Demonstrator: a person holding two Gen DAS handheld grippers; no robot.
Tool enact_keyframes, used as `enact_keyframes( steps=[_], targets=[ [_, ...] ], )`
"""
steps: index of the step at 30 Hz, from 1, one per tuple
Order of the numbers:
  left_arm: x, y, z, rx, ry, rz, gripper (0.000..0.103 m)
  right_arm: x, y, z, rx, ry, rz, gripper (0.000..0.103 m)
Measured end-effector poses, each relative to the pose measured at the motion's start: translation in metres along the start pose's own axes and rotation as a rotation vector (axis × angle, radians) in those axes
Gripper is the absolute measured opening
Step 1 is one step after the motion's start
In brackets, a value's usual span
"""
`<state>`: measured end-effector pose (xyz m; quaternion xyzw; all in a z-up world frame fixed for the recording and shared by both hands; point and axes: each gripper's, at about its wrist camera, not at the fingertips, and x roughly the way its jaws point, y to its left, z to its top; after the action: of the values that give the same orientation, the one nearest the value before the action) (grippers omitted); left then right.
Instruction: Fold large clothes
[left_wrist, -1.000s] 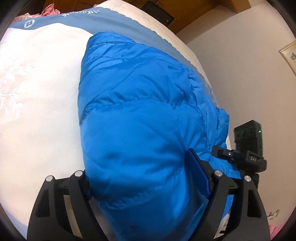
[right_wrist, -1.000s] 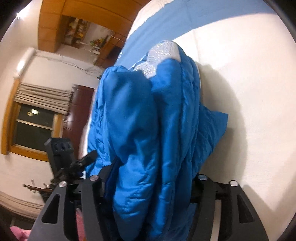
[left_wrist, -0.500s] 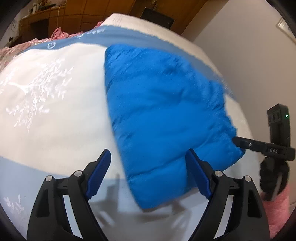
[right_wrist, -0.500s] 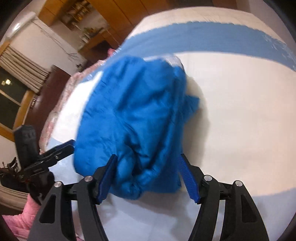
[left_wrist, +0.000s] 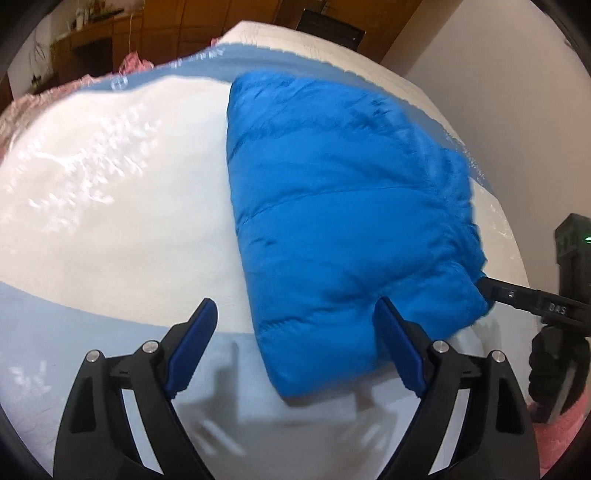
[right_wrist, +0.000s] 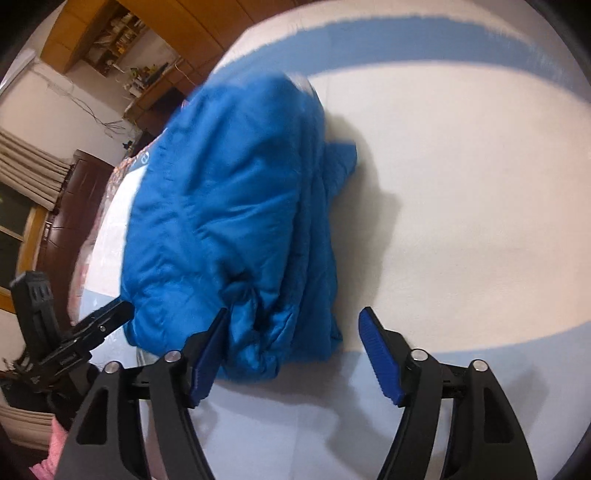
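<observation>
A bright blue puffer jacket (left_wrist: 347, 221) lies folded into a thick block on the white and pale blue bed cover (left_wrist: 110, 206). My left gripper (left_wrist: 295, 328) is open and empty, hovering just in front of the jacket's near edge. In the right wrist view the jacket (right_wrist: 229, 221) shows its layered side, with a sleeve edge sticking out to the right. My right gripper (right_wrist: 291, 343) is open and empty at the jacket's near corner. Each gripper shows in the other's view: the right one (left_wrist: 532, 299) and the left one (right_wrist: 88, 328).
The bed cover (right_wrist: 461, 206) spreads wide to the right of the jacket. Pink bedding (left_wrist: 129, 62) lies at the far edge of the bed. Wooden cabinets (left_wrist: 159, 26) stand behind the bed, and a white wall (left_wrist: 498, 62) is to the right.
Both grippers have let go of the jacket and pulled back from it. The jacket has dropped flat onto the bed as a folded block.
</observation>
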<state>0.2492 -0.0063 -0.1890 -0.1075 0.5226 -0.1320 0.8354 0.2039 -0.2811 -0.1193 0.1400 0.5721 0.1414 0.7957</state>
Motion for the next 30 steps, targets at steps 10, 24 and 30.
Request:
enact_keyframes(
  steps=[10, 24, 30],
  targets=[
    [-0.065, -0.034, -0.006, 0.047, -0.040, 0.149, 0.092, -0.069, 0.057, -0.024, -0.102, -0.108, -0.115, 0.099],
    [-0.126, -0.055, -0.018, 0.057, -0.160, 0.210, 0.095, -0.103, 0.094, -0.036, -0.138, -0.140, -0.203, 0.099],
    [-0.137, -0.059, -0.021, 0.065, -0.159, 0.226, 0.095, -0.111, 0.101, -0.039, -0.147, -0.145, -0.192, 0.099]
  ],
)
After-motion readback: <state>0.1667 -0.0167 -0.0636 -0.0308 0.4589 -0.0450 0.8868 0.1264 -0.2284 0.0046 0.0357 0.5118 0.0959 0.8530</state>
